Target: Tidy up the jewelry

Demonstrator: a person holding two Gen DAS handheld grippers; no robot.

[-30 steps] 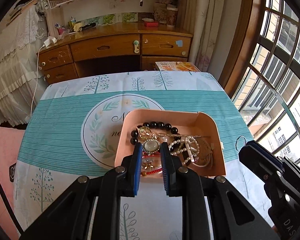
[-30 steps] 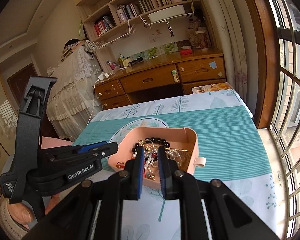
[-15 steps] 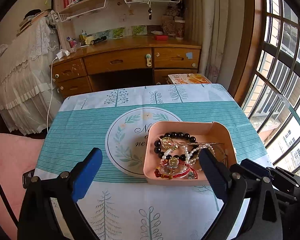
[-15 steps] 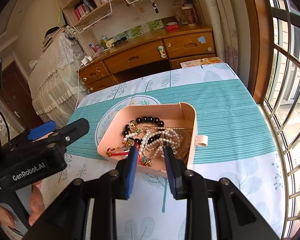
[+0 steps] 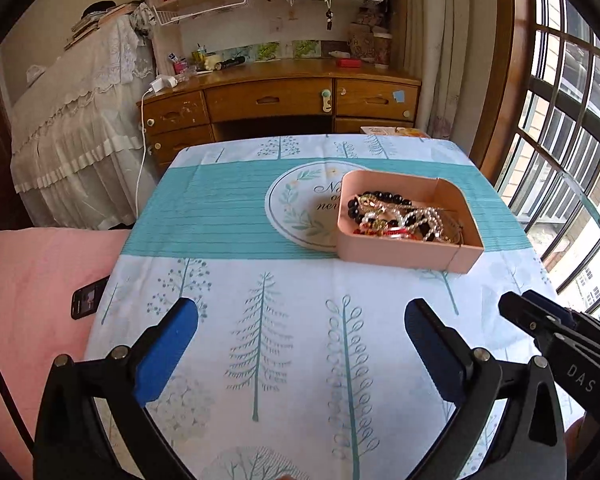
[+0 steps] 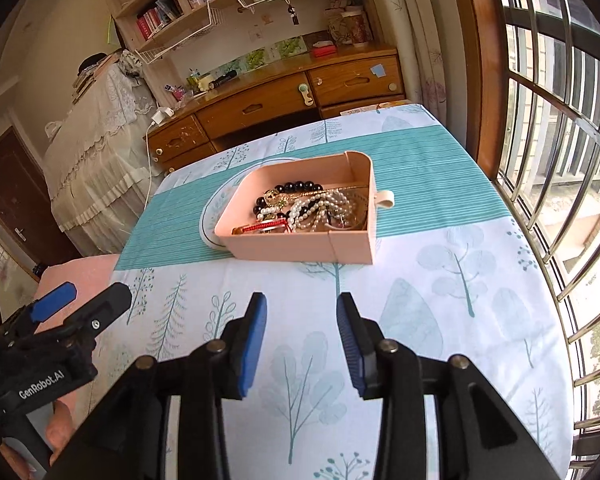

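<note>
A pink tray [image 5: 404,254] [image 6: 300,246] stands on the tablecloth, with a pile of jewelry in it: a black bead bracelet [image 5: 380,196], pearl strands [image 6: 320,204] and a red bracelet [image 6: 266,226]. My left gripper [image 5: 302,312] hangs over bare cloth well short of the tray, its jaws very wide and still opening, nothing between them. My right gripper [image 6: 302,302] is also back from the tray, its jaws part way apart and opening, holding nothing. Each gripper shows at the edge of the other's view.
A round leaf-print mat [image 5: 296,204] lies partly under the tray. A phone [image 5: 86,298] rests on a pink cushion left of the table. A wooden desk [image 5: 280,96] stands beyond the far edge, and a barred window [image 6: 560,160] runs along the right.
Both grippers drew back from over the tray toward the near side of the table. Their jaws went from shut among the jewelry to apart, the left much wider. The jewelry stays in the tray.
</note>
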